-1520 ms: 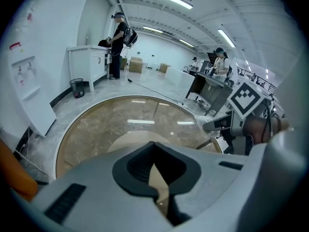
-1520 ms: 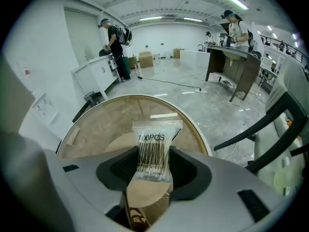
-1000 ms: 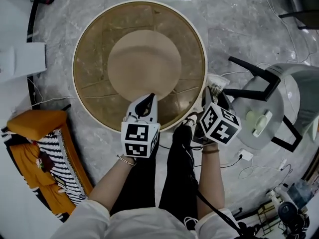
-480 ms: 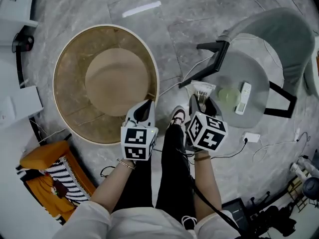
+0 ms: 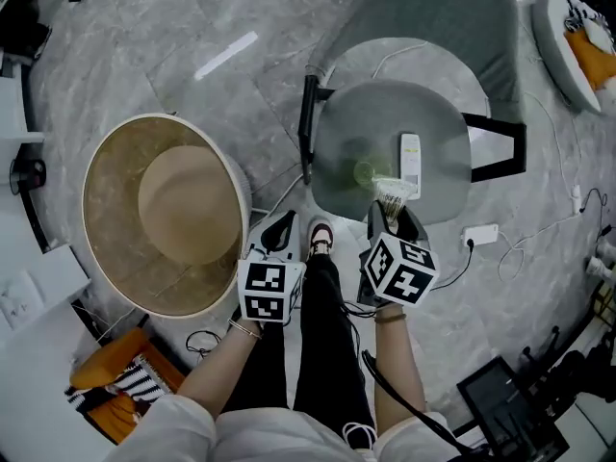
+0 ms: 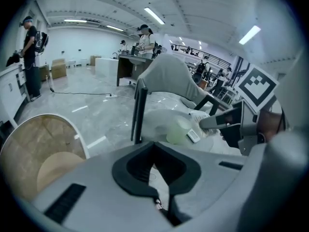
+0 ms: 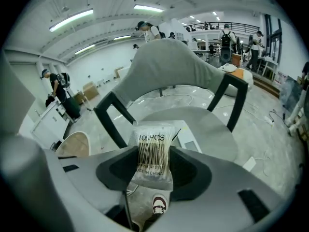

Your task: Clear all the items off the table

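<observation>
- While the right gripper is pinching the clear plastic barcode-printed packet by its lower part only, most of the packet is standing free above the pads, over the near edge of the grey round chair seat. Letting go this close to that edge is risking a slide to the floor.
- The film is looking slick and floppy, so a quick swing is probably inviting the packet to slip out of the grip.
- The pale green round object and the slim white remote-like slab are lying on the seat just beyond the packet. Setting it down on top of them is risking a knock-off.
- The left gripper, jaws pressed together on nothing, is hovering off the seat's near-left side, so it is offering no backup catch.
- The tan round table with a cream rim is sitting well left of the seat, showing bare.
- The white cable and plug block are trailing on the floor right of the seat, posing a trip hazard.
</observation>
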A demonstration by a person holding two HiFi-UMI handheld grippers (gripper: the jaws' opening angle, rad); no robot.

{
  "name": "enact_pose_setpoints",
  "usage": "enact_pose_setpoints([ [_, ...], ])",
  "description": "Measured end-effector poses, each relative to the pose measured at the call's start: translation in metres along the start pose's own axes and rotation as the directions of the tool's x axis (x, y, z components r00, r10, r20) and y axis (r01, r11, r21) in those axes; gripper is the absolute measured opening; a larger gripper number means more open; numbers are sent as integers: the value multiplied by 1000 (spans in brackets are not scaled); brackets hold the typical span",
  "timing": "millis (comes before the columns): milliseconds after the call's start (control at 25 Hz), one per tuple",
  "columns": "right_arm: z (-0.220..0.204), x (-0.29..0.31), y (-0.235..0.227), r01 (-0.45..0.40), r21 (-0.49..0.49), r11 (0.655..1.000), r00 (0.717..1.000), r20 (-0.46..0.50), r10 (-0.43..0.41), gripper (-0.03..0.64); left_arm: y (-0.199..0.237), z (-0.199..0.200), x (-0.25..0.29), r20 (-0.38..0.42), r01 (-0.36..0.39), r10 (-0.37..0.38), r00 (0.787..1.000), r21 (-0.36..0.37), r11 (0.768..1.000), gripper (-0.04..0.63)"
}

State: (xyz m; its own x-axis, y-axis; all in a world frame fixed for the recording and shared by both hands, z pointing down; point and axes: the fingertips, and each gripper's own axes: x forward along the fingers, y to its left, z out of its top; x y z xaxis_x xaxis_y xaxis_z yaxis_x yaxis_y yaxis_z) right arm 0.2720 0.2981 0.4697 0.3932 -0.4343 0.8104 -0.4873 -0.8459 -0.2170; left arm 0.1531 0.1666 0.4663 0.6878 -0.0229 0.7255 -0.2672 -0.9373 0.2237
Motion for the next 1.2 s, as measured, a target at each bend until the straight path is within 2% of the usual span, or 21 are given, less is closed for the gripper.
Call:
enact_pose_setpoints([
  [320,-5,-9,-81,88,93,992,996,-5,-88,210,-58,17,41,-26,87,-86,996,74,993,2],
  [640,-2,9,-143,164,144,976,986,-29,-162,210,-67,20,73,-51,77,-74,996,61,995,2],
  [840,12,34,-171,191,142,971,981,-43,-187,210,-60,18,90,-76,49,-46,996,46,998,2],
  [1200,34,88,-191,193,61,979,978,-87,-187,210,-49,32,117,-92,22,-18,996,40,999,2],
])
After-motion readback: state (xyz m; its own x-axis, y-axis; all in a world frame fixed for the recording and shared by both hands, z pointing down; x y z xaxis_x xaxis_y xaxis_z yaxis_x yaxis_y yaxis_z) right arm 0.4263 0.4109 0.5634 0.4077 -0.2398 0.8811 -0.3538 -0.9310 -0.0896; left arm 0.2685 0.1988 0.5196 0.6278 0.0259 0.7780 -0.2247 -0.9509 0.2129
